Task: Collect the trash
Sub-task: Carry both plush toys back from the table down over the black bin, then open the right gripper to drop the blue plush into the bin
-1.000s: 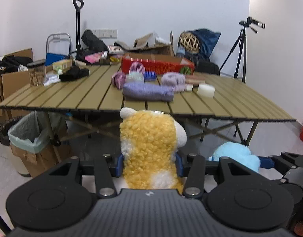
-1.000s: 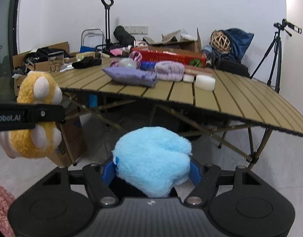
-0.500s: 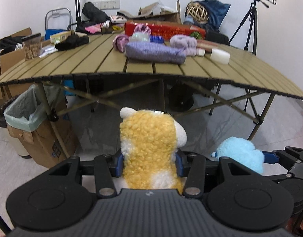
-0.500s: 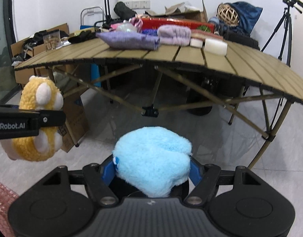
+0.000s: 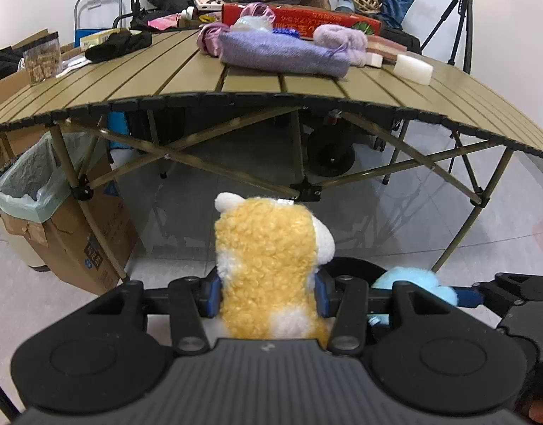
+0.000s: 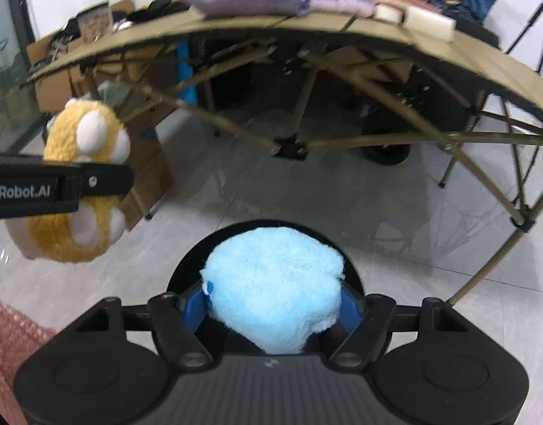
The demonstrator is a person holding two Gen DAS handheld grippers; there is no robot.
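My left gripper (image 5: 267,295) is shut on a yellow and white plush toy (image 5: 268,265), held above the floor in front of the folding table (image 5: 165,81). My right gripper (image 6: 273,304) is shut on a light blue plush toy (image 6: 273,297), over a round black opening (image 6: 197,258) on the floor. The blue toy also shows at the right of the left wrist view (image 5: 413,281). The yellow toy and left gripper finger (image 6: 59,187) show at the left of the right wrist view. A cardboard bin with a green liner (image 5: 34,191) stands at the table's left leg.
The table holds a purple cloth (image 5: 282,53), white foam blocks (image 5: 413,67), a red box (image 5: 307,21) and black fabric (image 5: 119,44). Its crossed legs (image 5: 303,187) stand ahead. A tripod (image 5: 462,17) is at the back right. Boxes line the left wall.
Both grippers have dropped lower and tilted down toward the floor, still holding their toys. The table now sits above eye level and a black round opening shows under the blue toy.
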